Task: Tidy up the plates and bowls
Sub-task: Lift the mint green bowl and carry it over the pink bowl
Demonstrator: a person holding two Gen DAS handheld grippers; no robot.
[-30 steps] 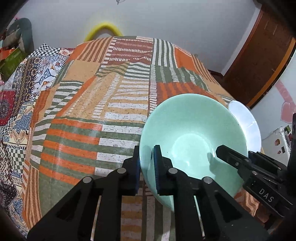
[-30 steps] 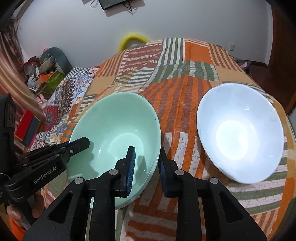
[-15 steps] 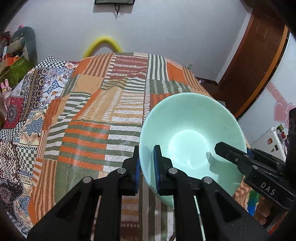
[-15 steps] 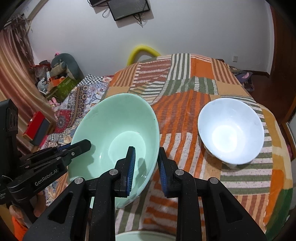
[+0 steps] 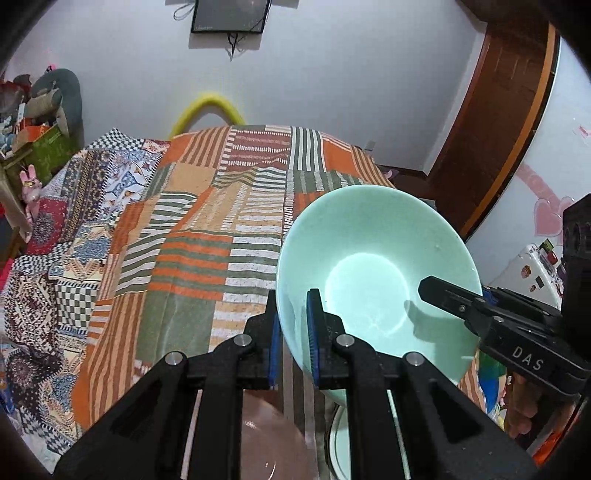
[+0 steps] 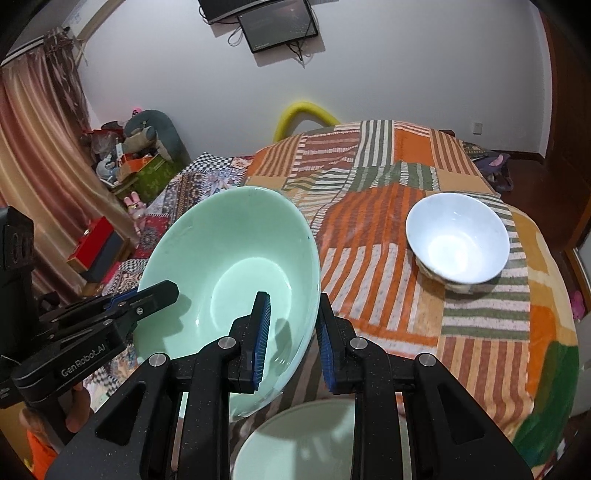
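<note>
A large mint-green bowl [image 5: 376, 269] [image 6: 236, 266] hangs in the air above the patchwork-covered table, tilted. My left gripper [image 5: 293, 332] is shut on its near-left rim, and my right gripper [image 6: 291, 332] is shut on its opposite rim. Each gripper also shows in the other's view, clamped on the rim. A white bowl [image 6: 458, 240] stands upright on the cloth to the right. Below the raised bowl lies another pale green dish [image 6: 295, 443] [image 5: 338, 446], and a pinkish plate [image 5: 266, 439] sits beside it, partly hidden by the fingers.
The table wears a striped orange, green and white cloth [image 5: 192, 258]. A yellow arch [image 5: 207, 110] rises behind its far edge. Clutter and toys [image 6: 136, 155] fill the left floor. A wooden door [image 5: 498, 122] stands at the right, and a screen [image 6: 277, 22] hangs on the wall.
Both grippers have lifted the green bowl up and back from the cloth. The table and white bowl look farther away, and the dishes beneath have come into view.
</note>
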